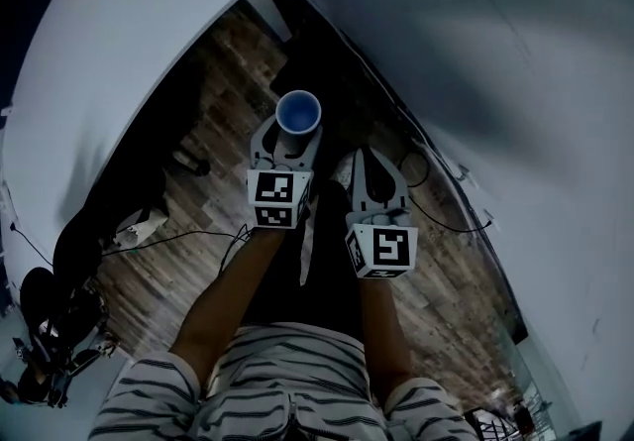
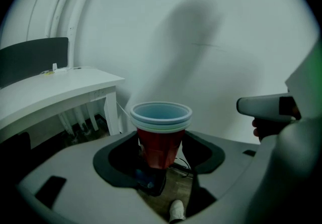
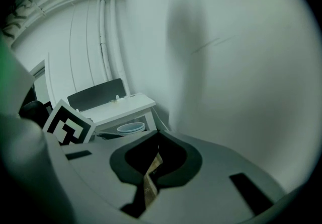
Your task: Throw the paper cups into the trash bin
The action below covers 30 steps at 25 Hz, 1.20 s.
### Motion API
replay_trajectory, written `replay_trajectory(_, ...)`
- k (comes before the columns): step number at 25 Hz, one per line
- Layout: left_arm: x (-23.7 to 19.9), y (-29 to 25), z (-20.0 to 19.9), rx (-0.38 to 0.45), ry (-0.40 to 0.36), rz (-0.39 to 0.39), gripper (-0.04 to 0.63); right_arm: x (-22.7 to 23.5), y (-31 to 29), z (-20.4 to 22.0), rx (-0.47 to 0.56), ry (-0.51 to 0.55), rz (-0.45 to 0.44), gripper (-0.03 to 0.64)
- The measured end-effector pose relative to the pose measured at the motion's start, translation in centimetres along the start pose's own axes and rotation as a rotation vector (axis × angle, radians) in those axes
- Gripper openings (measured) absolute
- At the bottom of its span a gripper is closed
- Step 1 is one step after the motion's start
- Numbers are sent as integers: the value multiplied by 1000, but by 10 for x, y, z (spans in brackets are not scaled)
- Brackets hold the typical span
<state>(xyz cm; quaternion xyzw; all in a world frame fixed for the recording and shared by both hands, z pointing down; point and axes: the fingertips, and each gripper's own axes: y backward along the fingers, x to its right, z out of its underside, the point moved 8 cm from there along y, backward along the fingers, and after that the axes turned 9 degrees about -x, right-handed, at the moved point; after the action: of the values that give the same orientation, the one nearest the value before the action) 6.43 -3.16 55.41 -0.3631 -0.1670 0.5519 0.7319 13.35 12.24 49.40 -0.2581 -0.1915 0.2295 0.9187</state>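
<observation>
A nested stack of paper cups [image 1: 298, 113], red outside with pale blue rims, stands upright between the jaws of my left gripper [image 1: 285, 147]. In the left gripper view the cups [image 2: 161, 132] fill the gap and both jaws press on the red wall; the left gripper [image 2: 160, 153] is shut on them. My right gripper [image 1: 370, 164] is just to the right of it, at about the same height. In the right gripper view the right gripper [image 3: 157, 136] has its jaws together with nothing between them. The cups' rim [image 3: 131, 128] shows to its left. No trash bin is in view.
A white table [image 1: 119, 53] stands to the left, seen also as a white table [image 2: 50, 92] ahead on the left. A white wall [image 1: 515, 82] runs on the right. Below is wooden floor [image 1: 218, 102] with cables [image 1: 436, 201], and dark equipment [image 1: 59, 310] lies lower left.
</observation>
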Motion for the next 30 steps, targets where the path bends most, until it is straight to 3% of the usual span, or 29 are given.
replay_trajectory(15,-18,-64,58,-132,22,22,288,16,-53,52,-50,-61,8,18)
replay_trajectory(30,-25,-142,110,-207,-63,33,288,26,-86,87,-91,-95,9,18)
